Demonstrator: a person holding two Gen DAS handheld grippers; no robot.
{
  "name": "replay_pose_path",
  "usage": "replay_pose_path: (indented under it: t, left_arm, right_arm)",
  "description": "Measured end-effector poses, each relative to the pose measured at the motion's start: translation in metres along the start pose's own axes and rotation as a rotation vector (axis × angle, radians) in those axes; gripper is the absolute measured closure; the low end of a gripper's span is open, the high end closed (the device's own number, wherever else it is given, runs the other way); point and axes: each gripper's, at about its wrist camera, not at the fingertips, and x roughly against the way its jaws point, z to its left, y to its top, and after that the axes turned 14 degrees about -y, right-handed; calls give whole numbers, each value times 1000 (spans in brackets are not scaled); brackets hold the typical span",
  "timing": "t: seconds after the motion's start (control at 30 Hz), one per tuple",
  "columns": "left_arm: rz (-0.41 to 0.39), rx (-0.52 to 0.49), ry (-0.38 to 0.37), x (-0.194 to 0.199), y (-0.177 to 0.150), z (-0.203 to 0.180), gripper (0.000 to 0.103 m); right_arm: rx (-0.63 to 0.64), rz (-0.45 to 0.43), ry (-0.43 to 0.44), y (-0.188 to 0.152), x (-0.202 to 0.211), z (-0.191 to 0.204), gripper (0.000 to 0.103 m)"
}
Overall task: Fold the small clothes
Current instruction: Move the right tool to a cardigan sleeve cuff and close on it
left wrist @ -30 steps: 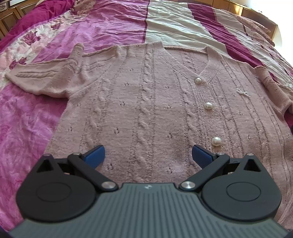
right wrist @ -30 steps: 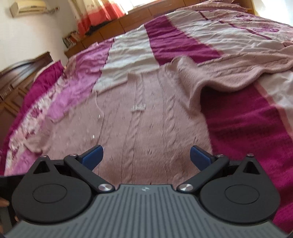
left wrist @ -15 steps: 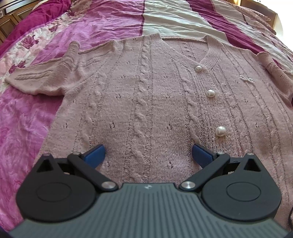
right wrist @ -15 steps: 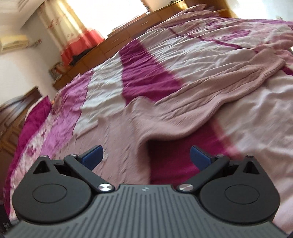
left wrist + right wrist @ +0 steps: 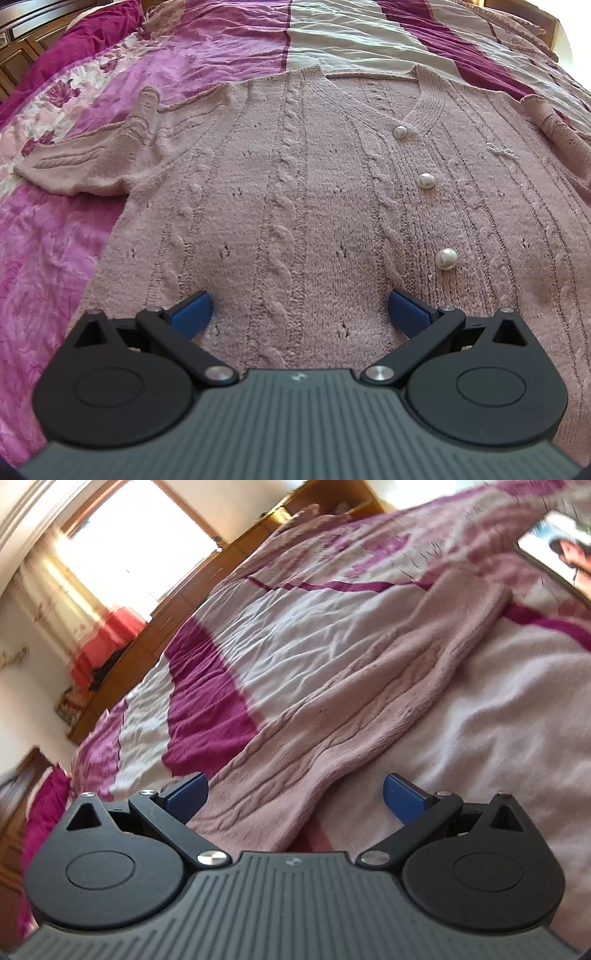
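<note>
— Pink, white and maroon bedspread [image 5: 332, 40] fills the left wrist view. What lies on it?

— A dusty pink cable-knit cardigan [image 5: 295, 192], spread flat, front up, directly ahead of the left claw [image 5: 299, 308]. Three pearl buttons [image 5: 426, 181] run up ahead and to the right of the claw, and one sleeve [image 5: 92, 166] stretches out far to the left.

— And the claw?

— Its blue fingers [image 5: 192, 310] stand wide apart over the lower part of the knit, holding nothing.

— The right wrist view?

— Blurred and tilted. Same bedspread [image 5: 306, 635], with wooden furniture [image 5: 192, 579] and a bright window [image 5: 129, 535] beyond. The cardigan's other sleeve [image 5: 369, 701] runs from between the fingers away to the upper right.

— That claw [image 5: 295, 797]?

— Also spread wide and empty, just above the near end of the sleeve.
</note>
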Motion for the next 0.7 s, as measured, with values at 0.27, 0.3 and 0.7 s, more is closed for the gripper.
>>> replay_pose_path:
  t: [0.27,0.3,0.7]
  left_arm:
    - [-9,-6,4,-1,-2,-1,0]
    - [-10,-6,4,0,-2,-1,0]
    - [-21,-15,8,-1,-3,-2,0]
  right_arm:
    - [-49,3,-12,16,-32,-3,0]
    - [-54,-7,-9,17,-34,-3,0]
    - [-15,-115,-22,6,-38,1,9]
